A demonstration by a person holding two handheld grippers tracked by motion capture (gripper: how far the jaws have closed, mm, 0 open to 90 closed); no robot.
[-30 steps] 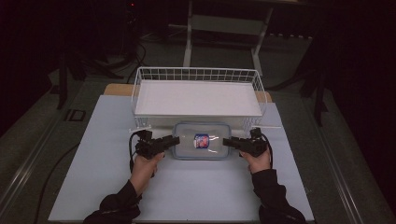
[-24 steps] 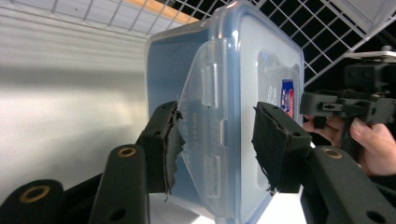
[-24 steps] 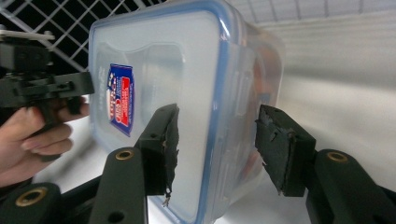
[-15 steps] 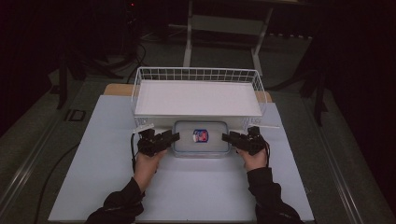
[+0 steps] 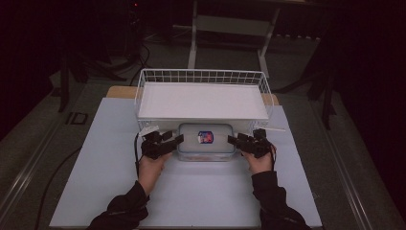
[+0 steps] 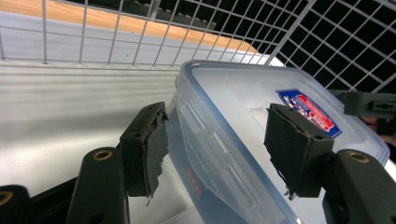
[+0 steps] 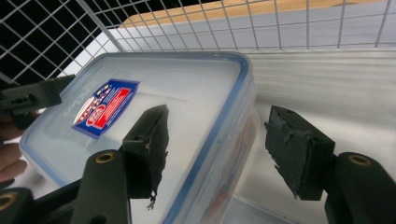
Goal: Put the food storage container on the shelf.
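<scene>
At the left end of the clear plastic food container [image 5: 206, 142], the left gripper [image 5: 162, 143] sits with its jaws apart, one pad outside the container's end wall and the other over the lid, the blue-edged rim between them and neither pad pressing it yet. The container, with a red and blue label [image 5: 206, 137] on its lid, rests on the white table [image 5: 95, 158] at the near wall of the white wire basket [image 5: 203, 98], tucked partly beneath the basket's near edge. At the right end, the right gripper [image 5: 248, 143] mirrors this, jaws likewise spread around the rim and not clamped. The step in hand looks like a two-handed pickup; to do it well, both grippers should probably close together on the rim and rise level, so the container neither tilts nor snags the wire. Count: one container, one label, one basket, two grippers.
</scene>
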